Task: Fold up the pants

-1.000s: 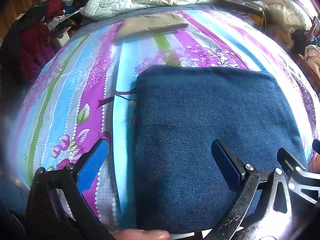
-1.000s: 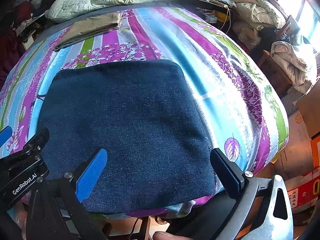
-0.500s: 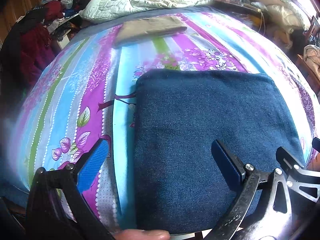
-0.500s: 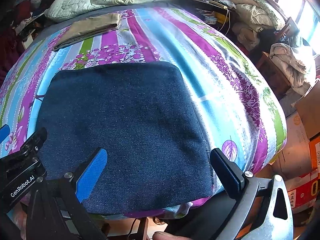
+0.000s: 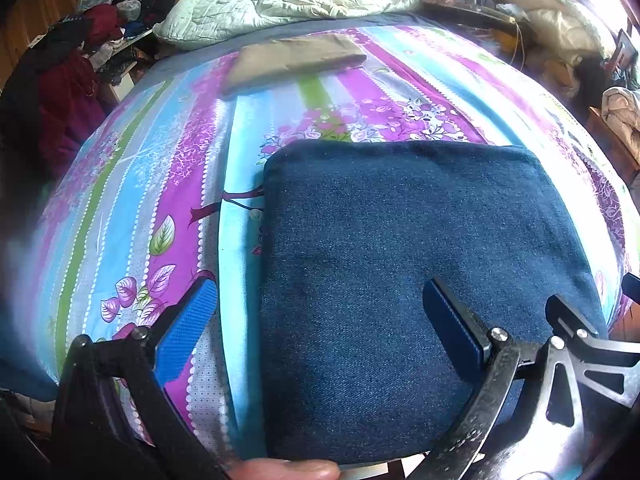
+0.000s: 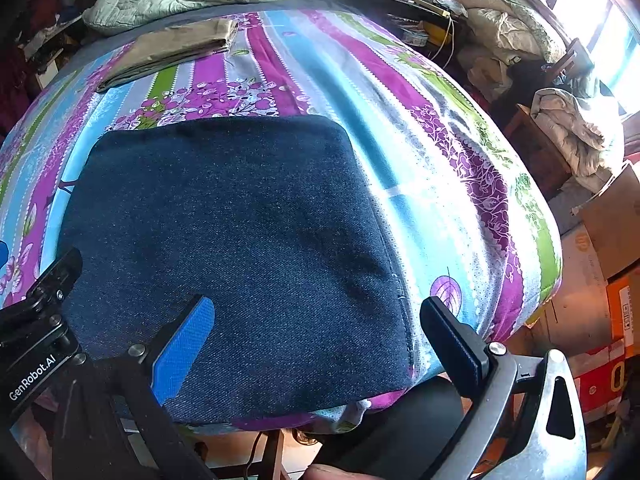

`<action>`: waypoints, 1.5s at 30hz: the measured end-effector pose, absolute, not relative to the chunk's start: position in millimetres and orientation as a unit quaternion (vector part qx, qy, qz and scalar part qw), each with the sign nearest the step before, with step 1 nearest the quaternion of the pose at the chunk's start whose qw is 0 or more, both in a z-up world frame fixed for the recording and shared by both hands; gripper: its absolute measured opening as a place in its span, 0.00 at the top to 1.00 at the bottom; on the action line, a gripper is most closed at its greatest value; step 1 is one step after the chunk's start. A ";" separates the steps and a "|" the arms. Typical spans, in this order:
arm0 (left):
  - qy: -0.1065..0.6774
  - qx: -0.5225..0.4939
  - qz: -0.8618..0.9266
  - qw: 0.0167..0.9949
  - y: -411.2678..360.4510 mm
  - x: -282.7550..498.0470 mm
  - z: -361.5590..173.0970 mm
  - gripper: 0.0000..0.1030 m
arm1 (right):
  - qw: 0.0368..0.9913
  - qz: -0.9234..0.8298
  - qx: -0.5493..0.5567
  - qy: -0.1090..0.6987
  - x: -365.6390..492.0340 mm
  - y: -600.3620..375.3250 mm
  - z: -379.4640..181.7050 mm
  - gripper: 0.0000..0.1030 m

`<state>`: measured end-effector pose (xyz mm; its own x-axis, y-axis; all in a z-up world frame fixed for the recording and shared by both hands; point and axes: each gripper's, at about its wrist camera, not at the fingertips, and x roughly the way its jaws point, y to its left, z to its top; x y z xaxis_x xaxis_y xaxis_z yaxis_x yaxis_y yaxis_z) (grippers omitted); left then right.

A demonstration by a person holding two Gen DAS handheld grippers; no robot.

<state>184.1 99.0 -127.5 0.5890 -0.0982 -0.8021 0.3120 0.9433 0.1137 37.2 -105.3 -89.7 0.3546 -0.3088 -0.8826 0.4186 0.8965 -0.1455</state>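
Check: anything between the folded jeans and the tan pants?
Only bare striped bedsheet between the folded jeans and the tan pants; both wrist views show it.

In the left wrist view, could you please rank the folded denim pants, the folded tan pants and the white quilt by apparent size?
1. Folded denim pants, though nearest the camera.
2. White quilt and folded tan pants: both far off, too unsure to rank.

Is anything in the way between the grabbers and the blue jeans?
No. Both the left gripper and right gripper have open jaws right over the folded jeans, with nothing visible between them.
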 end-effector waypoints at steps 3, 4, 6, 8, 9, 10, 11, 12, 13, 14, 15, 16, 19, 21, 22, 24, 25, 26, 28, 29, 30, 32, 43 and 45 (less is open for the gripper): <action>0.439 0.121 -0.122 0.882 95.9 181.2 -127.9 0.00 | 0.819 -0.225 0.055 0.525 34.1 -108.3 -90.4 0.00; 0.439 0.121 -0.124 0.881 94.9 180.0 -128.1 0.00 | 0.819 -0.226 0.055 0.525 33.5 -109.0 -90.7 0.00; 0.438 0.125 -0.125 0.882 92.1 177.4 -128.6 0.00 | 0.818 -0.228 0.054 0.526 32.4 -110.7 -91.8 0.00; 0.438 0.126 -0.127 0.881 90.6 176.3 -129.7 0.00 | 0.817 -0.229 0.055 0.527 31.4 -111.9 -92.9 0.00; 0.439 0.125 -0.128 0.880 89.9 175.7 -130.2 0.00 | 0.816 -0.229 0.056 0.528 30.9 -112.7 -93.4 0.00; 0.441 0.125 -0.128 0.880 89.5 175.3 -130.6 0.00 | 0.816 -0.229 0.058 0.528 30.6 -113.4 -93.9 0.00; 0.441 0.125 -0.128 0.879 89.2 175.1 -130.9 0.00 | 0.815 -0.229 0.058 0.528 30.6 -113.8 -94.2 0.00; 0.441 0.125 -0.128 0.880 88.9 174.6 -131.0 0.00 | 0.815 -0.230 0.058 0.529 30.3 -114.2 -94.5 0.00; 0.440 0.126 -0.128 0.880 88.5 174.2 -131.1 0.00 | 0.815 -0.230 0.057 0.529 29.8 -114.4 -94.8 0.00; 0.440 0.126 -0.128 0.880 87.8 173.7 -131.5 0.00 | 0.815 -0.231 0.057 0.529 29.1 -114.1 -95.0 0.00; 0.441 0.125 -0.129 0.879 87.5 173.5 -131.7 0.00 | 0.815 -0.231 0.056 0.529 28.6 -114.5 -95.4 0.00; 0.441 0.126 -0.129 0.879 87.0 172.7 -132.1 0.00 | 0.814 -0.232 0.055 0.529 27.9 -114.9 -95.9 0.00; 0.441 0.128 -0.129 0.879 84.8 170.3 -133.8 0.00 | 0.812 -0.234 0.057 0.531 26.7 -117.0 -98.2 0.00; 0.443 0.127 -0.130 0.878 84.0 169.7 -134.7 0.00 | 0.811 -0.234 0.059 0.533 25.9 -117.9 -99.4 0.00; 0.443 0.126 -0.130 0.878 83.7 169.5 -135.1 0.00 | 0.810 -0.234 0.060 0.534 25.4 -117.8 -99.8 0.00; 0.443 0.126 -0.131 0.878 83.2 168.7 -135.5 0.00 | 0.809 -0.235 0.060 0.535 24.6 -118.0 -100.8 0.00; 0.444 0.126 -0.131 0.878 83.3 168.7 -135.6 0.00 | 0.809 -0.235 0.060 0.536 24.4 -118.0 -101.1 0.00; 0.444 0.125 -0.133 0.877 82.9 168.0 -135.9 0.00 | 0.808 -0.236 0.061 0.536 24.3 -118.1 -101.3 0.00; 0.444 0.124 -0.133 0.877 82.1 166.3 -137.0 0.00 | 0.807 -0.239 0.059 0.536 24.0 -118.3 -101.1 0.00; 0.445 0.122 -0.136 0.877 82.2 165.3 -137.3 0.00 | 0.807 -0.240 0.058 0.536 23.7 -118.5 -100.9 0.00; 0.446 0.120 -0.140 0.876 81.9 164.6 -137.6 0.00 | 0.807 -0.241 0.058 0.536 23.3 -118.9 -100.6 0.00; 0.447 0.120 -0.142 0.875 81.0 163.9 -138.1 0.00 | 0.807 -0.240 0.060 0.536 22.7 -120.2 -99.6 0.00; 0.449 0.116 -0.139 0.875 83.7 163.2 -139.0 0.00 | 0.808 -0.237 0.053 0.536 23.6 -114.8 -99.2 0.00; 0.450 0.114 -0.138 0.875 85.7 164.2 -138.9 0.00 | 0.808 -0.235 0.051 0.537 23.8 -113.7 -99.6 0.00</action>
